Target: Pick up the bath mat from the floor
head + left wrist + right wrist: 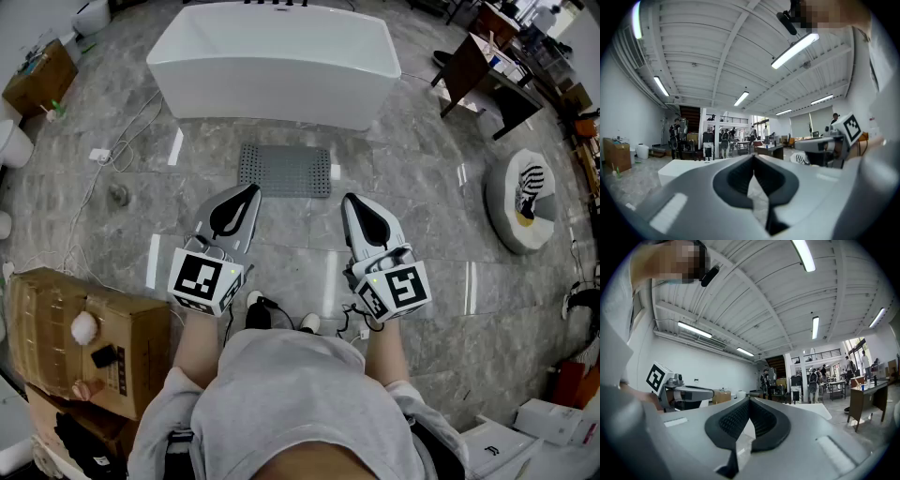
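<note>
On floor (422,244) before bathtub (277,61), bath mat (286,171) flat, edges free, left gripper (250,191) and right gripper (350,200) nearby, jaws pressed together, empty

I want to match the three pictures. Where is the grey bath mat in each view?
Head view: the bath mat lies on the floor at upper centre, just below the white bathtub.
Left gripper view: not in it.
Right gripper view: not in it.
Shared landmark: the bathtub, lower left in the left gripper view, right of centre in the right gripper view.
</note>
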